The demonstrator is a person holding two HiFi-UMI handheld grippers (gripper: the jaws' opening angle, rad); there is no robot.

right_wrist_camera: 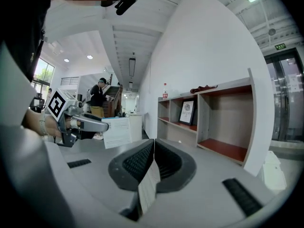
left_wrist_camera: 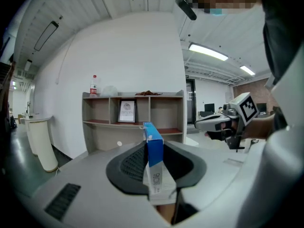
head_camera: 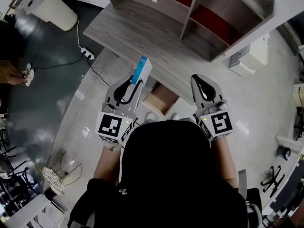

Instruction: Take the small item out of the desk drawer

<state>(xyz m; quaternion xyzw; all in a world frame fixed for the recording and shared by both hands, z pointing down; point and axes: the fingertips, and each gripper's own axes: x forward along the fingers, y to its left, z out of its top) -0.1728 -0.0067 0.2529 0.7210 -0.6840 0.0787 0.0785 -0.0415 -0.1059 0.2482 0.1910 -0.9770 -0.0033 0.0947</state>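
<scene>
Pinching a blue-and-white box upright between slightly parted pads, the left tool hangs in front of the table edge. The open drawer lies below, between both tools, with the box clear of it. Right tool: jaws pressed together, nothing held.

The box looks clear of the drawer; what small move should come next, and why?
Probably carry the blue-and-white box forward and set it on the desk top: the left hand-held gripper grips it above the open drawer, and bare desk lies just ahead.
</scene>
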